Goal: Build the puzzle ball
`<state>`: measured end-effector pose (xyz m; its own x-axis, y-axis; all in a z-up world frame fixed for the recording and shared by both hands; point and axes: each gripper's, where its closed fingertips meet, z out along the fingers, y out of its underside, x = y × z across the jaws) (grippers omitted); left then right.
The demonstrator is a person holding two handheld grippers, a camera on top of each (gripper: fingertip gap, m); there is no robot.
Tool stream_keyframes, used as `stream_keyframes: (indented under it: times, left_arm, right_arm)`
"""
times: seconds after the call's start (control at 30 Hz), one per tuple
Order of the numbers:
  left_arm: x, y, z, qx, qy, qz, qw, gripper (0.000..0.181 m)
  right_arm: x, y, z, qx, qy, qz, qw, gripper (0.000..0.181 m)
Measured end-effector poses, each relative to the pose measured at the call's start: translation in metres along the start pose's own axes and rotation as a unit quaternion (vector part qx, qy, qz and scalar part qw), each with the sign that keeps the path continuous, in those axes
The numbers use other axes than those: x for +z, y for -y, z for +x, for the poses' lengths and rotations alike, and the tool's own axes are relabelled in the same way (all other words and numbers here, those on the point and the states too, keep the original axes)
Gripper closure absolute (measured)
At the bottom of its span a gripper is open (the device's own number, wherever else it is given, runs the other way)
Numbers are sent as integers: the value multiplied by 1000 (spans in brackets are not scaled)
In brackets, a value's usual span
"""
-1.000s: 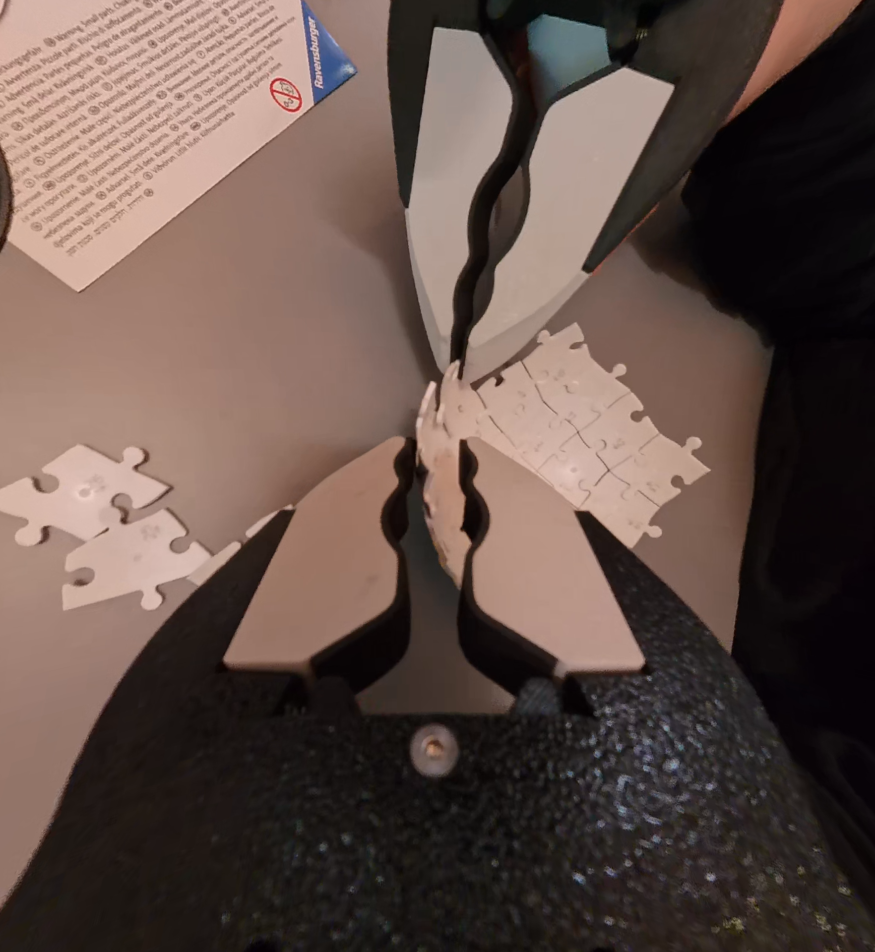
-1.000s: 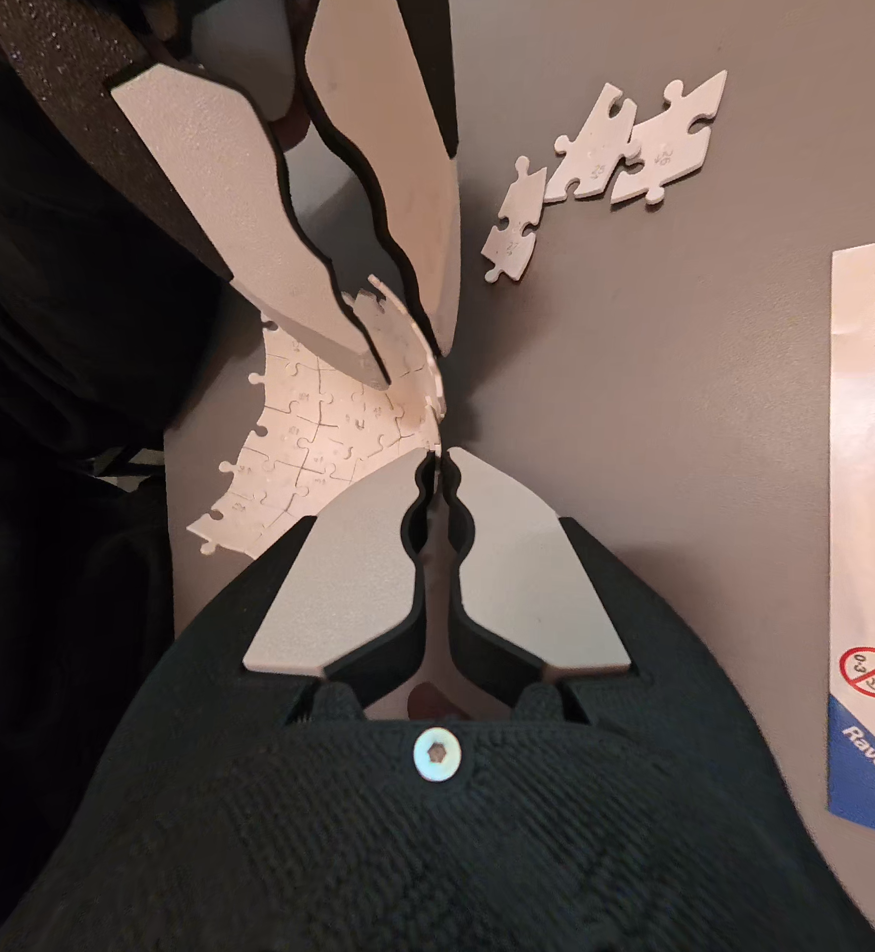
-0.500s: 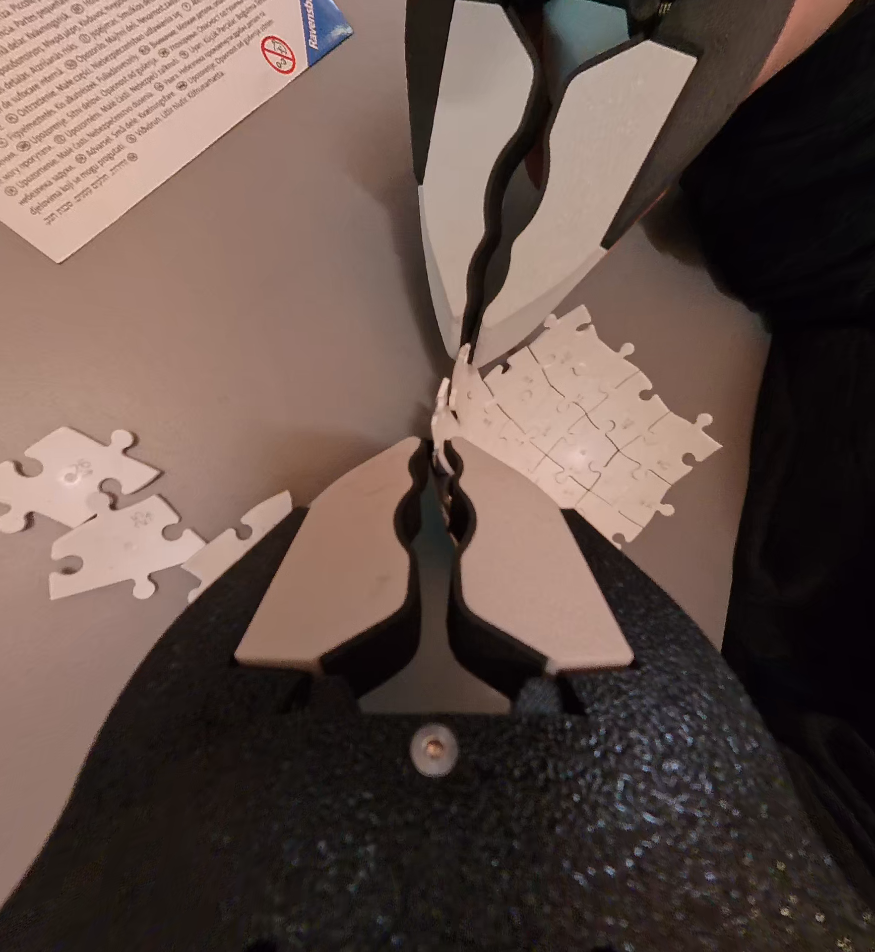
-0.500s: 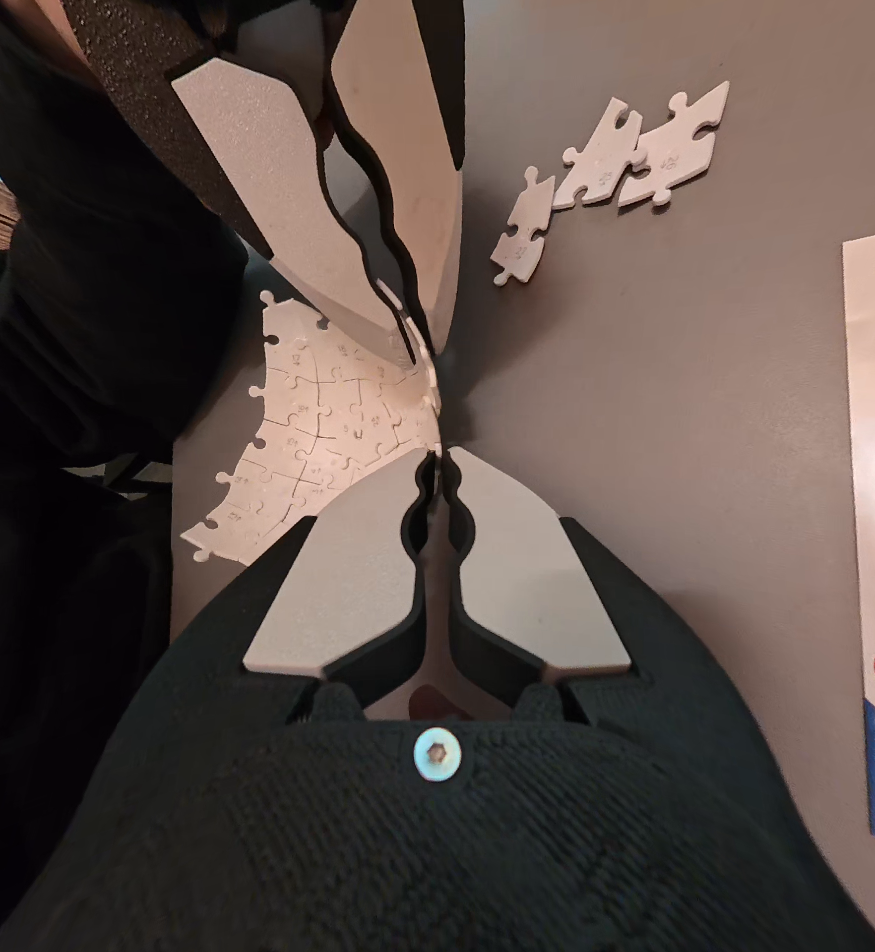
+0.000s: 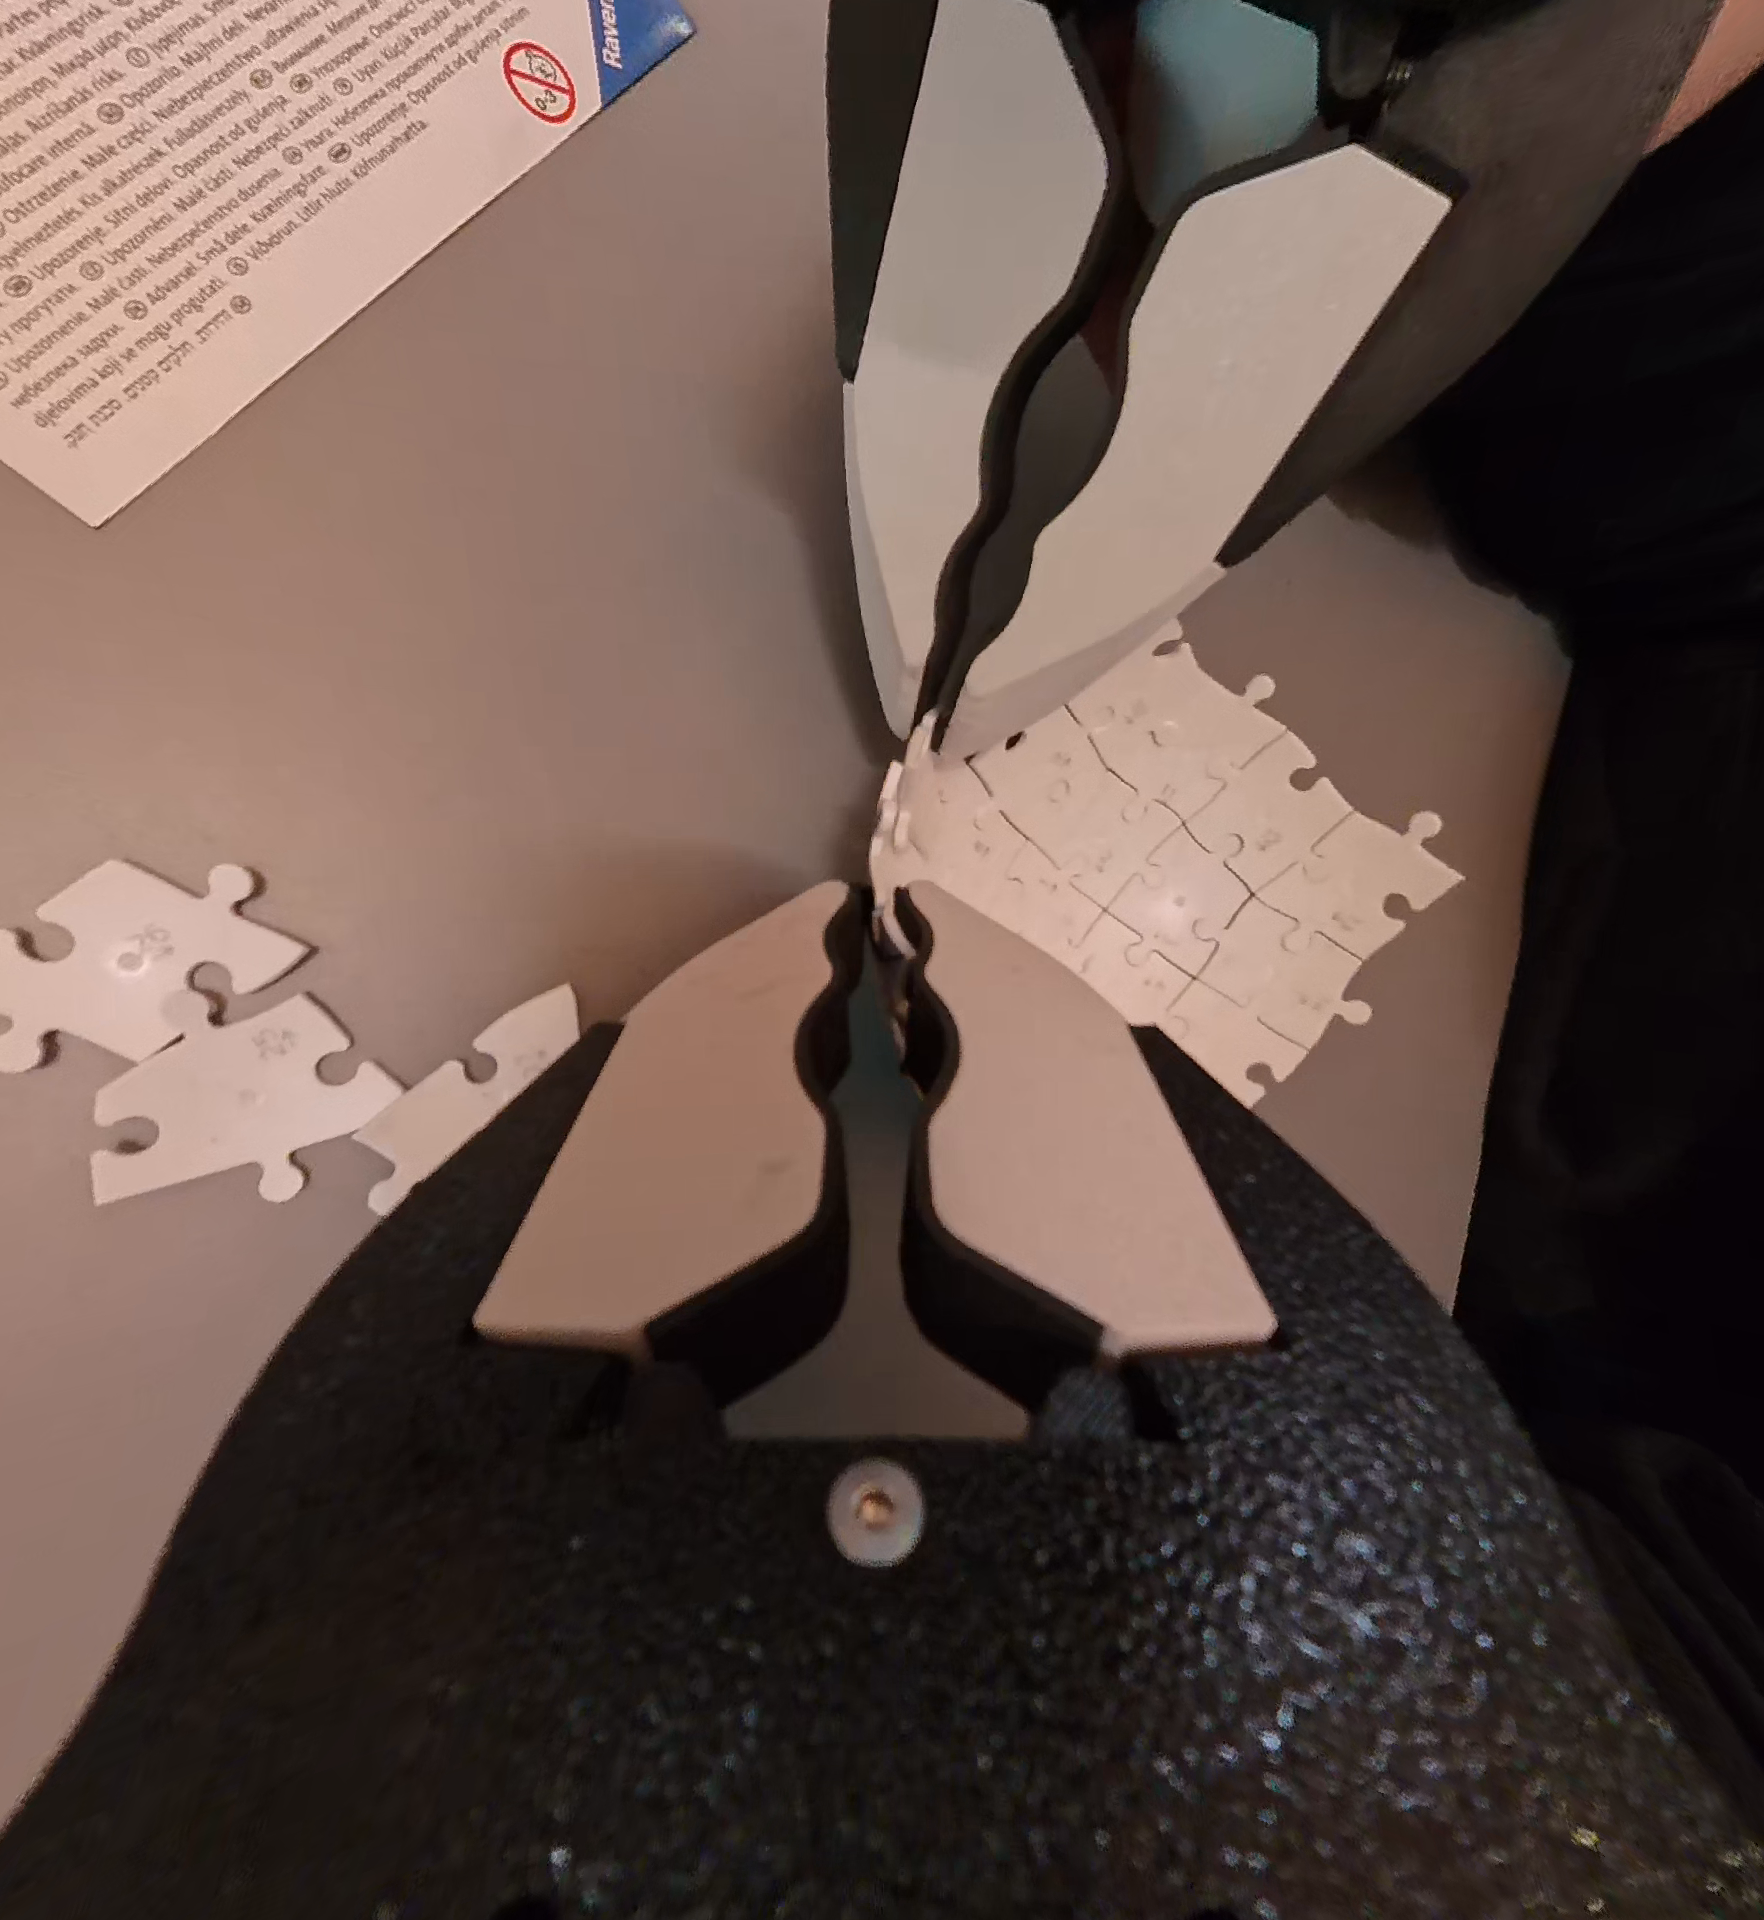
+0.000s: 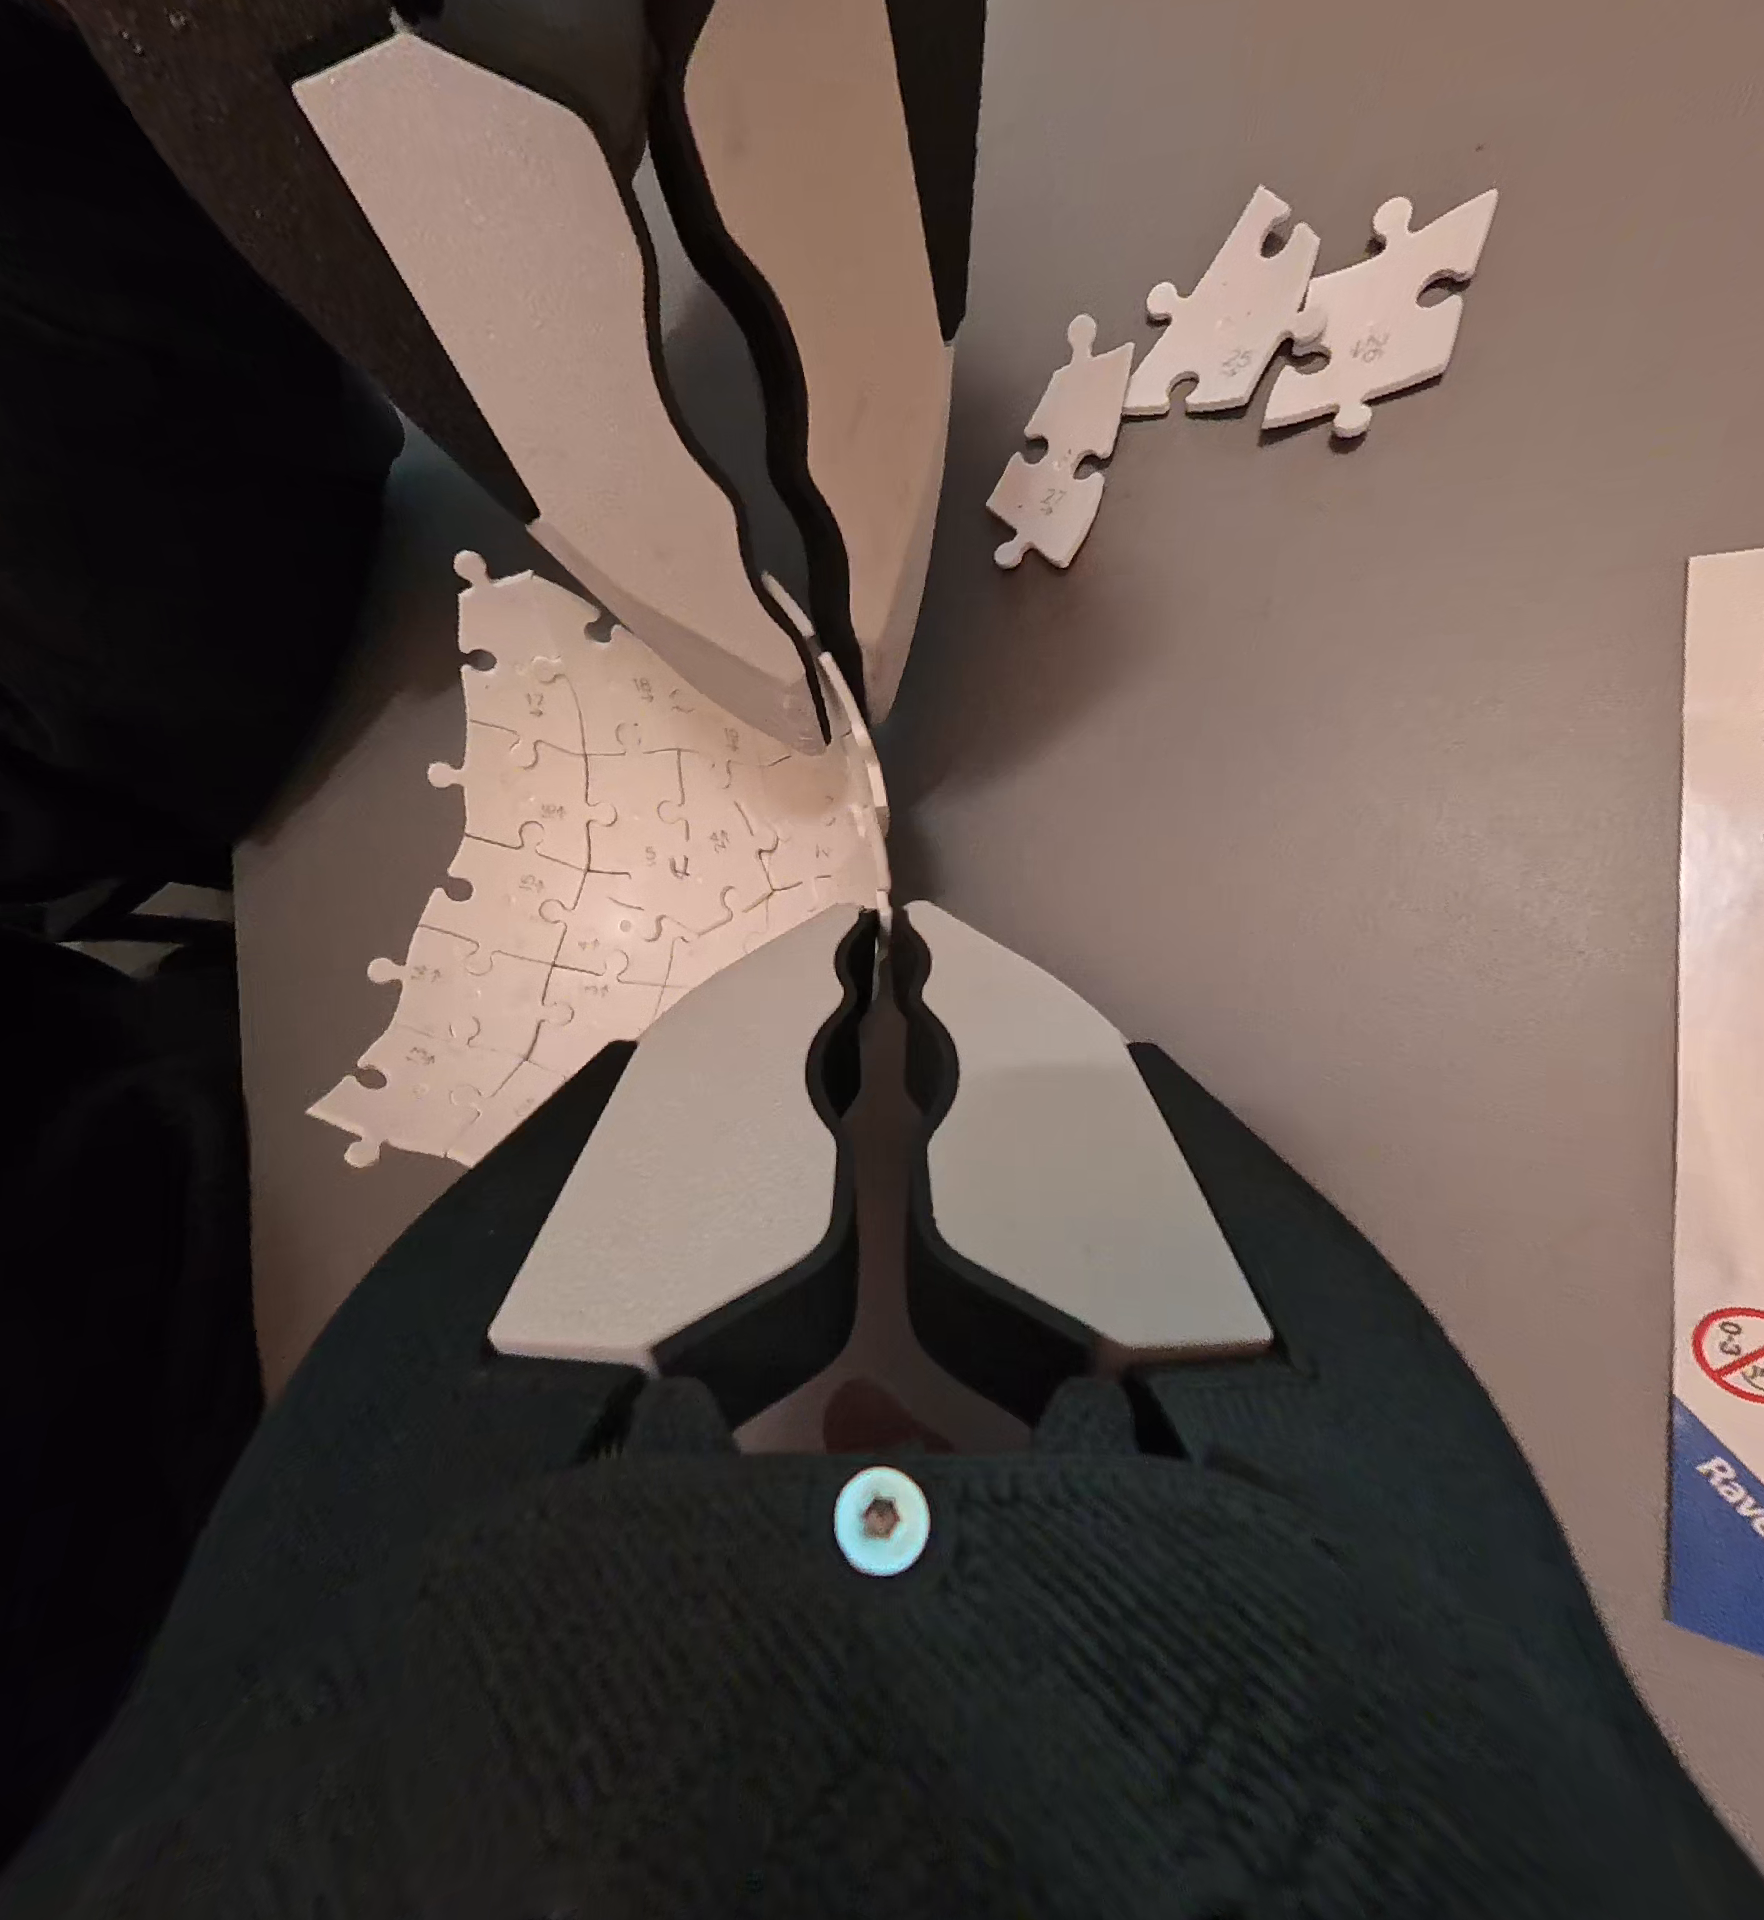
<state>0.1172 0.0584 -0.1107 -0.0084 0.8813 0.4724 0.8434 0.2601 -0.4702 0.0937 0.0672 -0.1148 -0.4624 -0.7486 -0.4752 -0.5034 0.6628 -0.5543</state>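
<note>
Nearest in the left wrist view, the left tongs (image 5: 883,914) are clenched on the edge of the curved puzzle sheet (image 5: 1200,894), a patch of joined white pieces bowed like part of a shell. From the opposite side the right tongs (image 6: 883,920) pinch the same edge a little further along, their tips nearly shut on it. The sheet hangs between the two, lifted off the grey tabletop (image 5: 504,675) as far as can be judged, its free side reaching toward the tabletop edge where a person in dark clothing (image 5: 1688,727) sits. Beyond the gripped edge, toward the middle of the tabletop, three loose pieces (image 6: 1242,374) lie flat with their plain backs up, two touching and the third just beside them. Farther off, a printed paper leaflet (image 6: 1761,1039) with a blue corner lies flat, well apart from the pieces.
</note>
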Motion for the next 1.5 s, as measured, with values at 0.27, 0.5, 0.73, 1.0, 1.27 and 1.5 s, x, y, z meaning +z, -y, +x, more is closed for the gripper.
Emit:
stream_keyframes:
  times: [0.27, 0.5, 0.73, 1.0, 1.27, 1.5]
  left_arm:
    - [0, 0, 0, -1, 1, -2, 1000, 177]
    - [0, 0, 0, -1, 0, -1, 1000, 177]
    - [0, -1, 0, 1, 3, -3, 1000, 177]
    - [0, 0, 1, 0, -1, 1, 1000, 177]
    - [0, 0, 0, -6, 0, -1, 1000, 178]
    - [0, -2, -1, -15, -1, -3, 1000, 178]
  right_arm:
    - [0, 0, 1, 28, -3, 8, 1000, 178]
    - [0, -1, 0, 44, 7, 14, 999, 178]
    - [1, -1, 2, 49, 8, 17, 999, 178]
    - [0, -1, 3, 50, 7, 18, 999, 176]
    - [-2, 0, -1, 61, 16, 26, 998, 178]
    - [1, -1, -3, 73, 19, 36, 996, 179]
